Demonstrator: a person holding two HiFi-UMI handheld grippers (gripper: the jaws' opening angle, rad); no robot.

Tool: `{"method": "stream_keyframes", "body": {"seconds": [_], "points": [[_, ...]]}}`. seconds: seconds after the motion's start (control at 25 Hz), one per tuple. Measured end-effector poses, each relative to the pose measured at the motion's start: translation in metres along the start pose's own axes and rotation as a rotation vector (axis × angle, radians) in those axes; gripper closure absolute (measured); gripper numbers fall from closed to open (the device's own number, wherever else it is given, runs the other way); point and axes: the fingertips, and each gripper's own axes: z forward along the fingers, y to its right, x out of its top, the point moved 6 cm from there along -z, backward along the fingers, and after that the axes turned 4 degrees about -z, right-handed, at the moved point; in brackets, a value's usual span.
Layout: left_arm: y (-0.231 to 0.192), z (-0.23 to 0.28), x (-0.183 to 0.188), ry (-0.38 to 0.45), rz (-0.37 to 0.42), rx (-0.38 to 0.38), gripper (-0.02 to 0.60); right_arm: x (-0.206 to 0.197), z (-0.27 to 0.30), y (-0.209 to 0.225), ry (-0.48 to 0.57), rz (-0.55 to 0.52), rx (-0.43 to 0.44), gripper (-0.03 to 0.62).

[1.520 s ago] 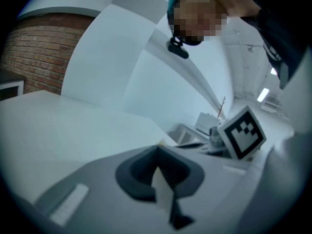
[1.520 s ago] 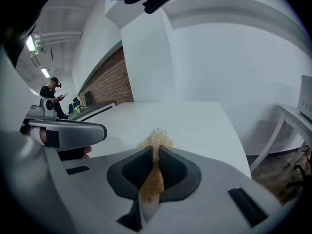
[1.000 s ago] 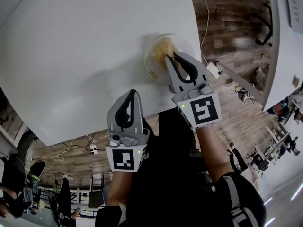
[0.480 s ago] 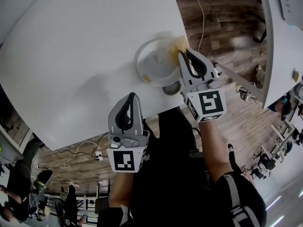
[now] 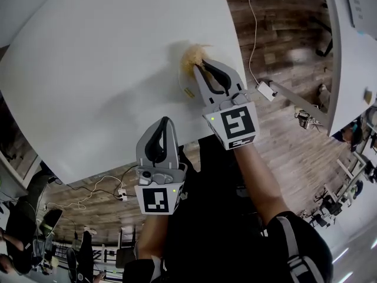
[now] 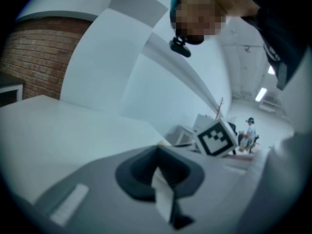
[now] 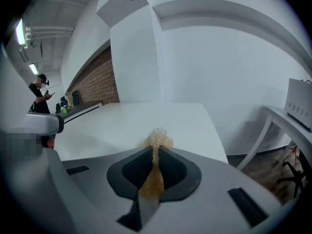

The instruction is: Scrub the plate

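Note:
My right gripper point(image 5: 200, 68) is shut on a tuft of golden fibrous scrubber point(image 5: 193, 54), held over the white plate near the table's front right edge. The gripper covers most of the plate; only a sliver of its left rim point(image 5: 184, 91), with a yellow smear, shows. In the right gripper view the scrubber point(image 7: 156, 139) sticks out past the closed jaws of the right gripper point(image 7: 156, 151). My left gripper point(image 5: 163, 122) is shut with nothing in it and hangs over the table's front edge, apart from the plate. In the left gripper view the left gripper point(image 6: 158, 152) points along the tabletop.
The round white table point(image 5: 100, 58) fills the upper left. Beyond its right edge lie wooden floor, a cable with a white adapter point(image 5: 265, 89), and another white table point(image 5: 347, 46). The right gripper's marker cube point(image 6: 217, 136) shows in the left gripper view.
My right gripper has swept the scrubber from the plate's right rim back to the left, and it now covers most of the plate. The left gripper has stayed put.

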Motion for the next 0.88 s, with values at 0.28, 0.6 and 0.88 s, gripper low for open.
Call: {"method": "stream_keyframes", "body": {"seconds": [0.28,0.6,0.88], "points": [[-0.001,-0.017,0.021,0.044,0.01,-0.01,0.581,0.028,-0.01,-0.043,0.035,-0.062,0.078,0.56],[-0.005,-0.03,0.078,0.127,0.08,-0.044,0.581,0.086,-0.059,-0.05,0.138,-0.048,0.03,0.56],[0.005,-0.066,0.126,0.147,0.13,-0.111,0.581,0.123,-0.132,-0.057,0.219,-0.036,-0.042,0.56]]}}
